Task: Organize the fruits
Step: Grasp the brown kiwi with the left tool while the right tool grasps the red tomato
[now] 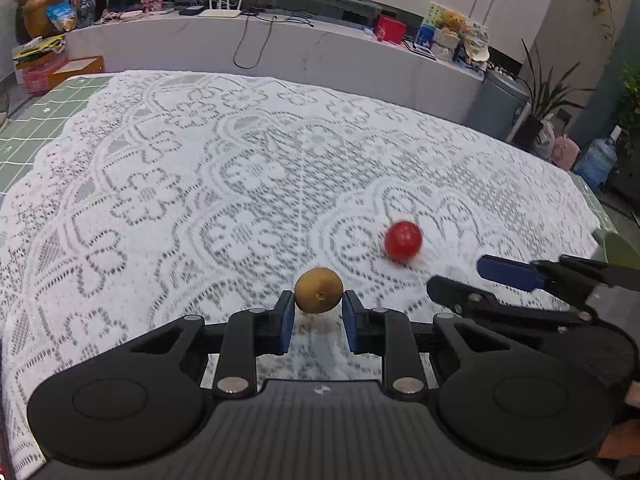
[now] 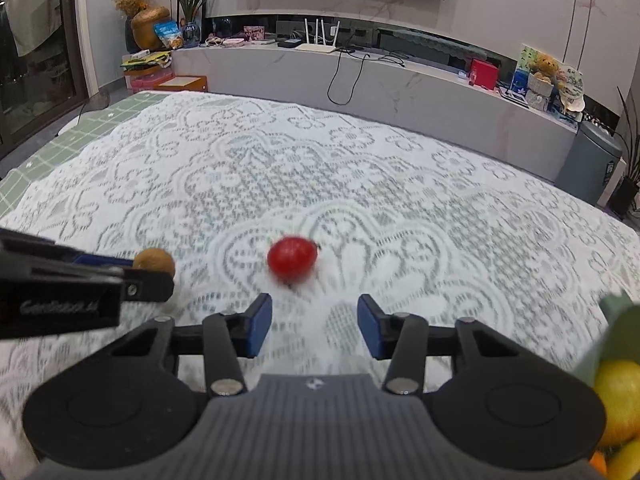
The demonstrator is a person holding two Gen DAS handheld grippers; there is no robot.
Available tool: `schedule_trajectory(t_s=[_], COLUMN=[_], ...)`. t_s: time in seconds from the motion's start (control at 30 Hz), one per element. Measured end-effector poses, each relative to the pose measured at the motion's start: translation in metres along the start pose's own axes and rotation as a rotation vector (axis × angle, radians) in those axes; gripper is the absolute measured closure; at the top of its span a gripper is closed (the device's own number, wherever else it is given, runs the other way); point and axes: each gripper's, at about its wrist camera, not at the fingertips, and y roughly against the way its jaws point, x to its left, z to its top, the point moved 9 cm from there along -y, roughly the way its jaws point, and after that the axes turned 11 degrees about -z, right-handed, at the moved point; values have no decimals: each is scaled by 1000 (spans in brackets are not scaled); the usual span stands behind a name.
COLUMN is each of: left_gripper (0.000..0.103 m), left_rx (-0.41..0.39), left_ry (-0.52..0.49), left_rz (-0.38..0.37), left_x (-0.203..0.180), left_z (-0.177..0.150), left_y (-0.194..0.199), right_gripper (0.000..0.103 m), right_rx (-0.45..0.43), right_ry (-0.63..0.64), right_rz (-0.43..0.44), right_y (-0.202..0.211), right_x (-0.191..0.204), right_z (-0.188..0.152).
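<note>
Step in hand: fruit pickup, both hands.
Left gripper [image 1: 319,312]: pinching the brown kiwi [image 1: 319,290] between its pads, just above the lace tablecloth [image 1: 240,184].
Right gripper [image 2: 315,324]: spread, short of the red tomato [image 2: 292,259] (blurred) on the cloth.
Next: advance, straddle the tomato, close gently; yellow fruits [image 2: 618,400] wait at right.

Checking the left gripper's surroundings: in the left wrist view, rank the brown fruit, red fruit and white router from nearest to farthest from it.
1. brown fruit, between the left gripper pads.
2. red fruit, ahead and right on the cloth.
3. white router, on the far counter.
</note>
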Motion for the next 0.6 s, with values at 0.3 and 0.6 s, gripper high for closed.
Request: schedule_trajectory(t_s=[0.3, 0.6], left_gripper=[75, 75], left_rx=[-5, -3], left_ry=[14, 19], left_rz=[11, 10], left_x=[8, 10], left_z=[8, 8], left_y=[-4, -3], right_gripper=[65, 70], right_rx=[14, 57], right_ry=[-15, -57], right_rz=[37, 66], right_y=[-26, -40], right_x=[12, 19], right_z=[17, 18])
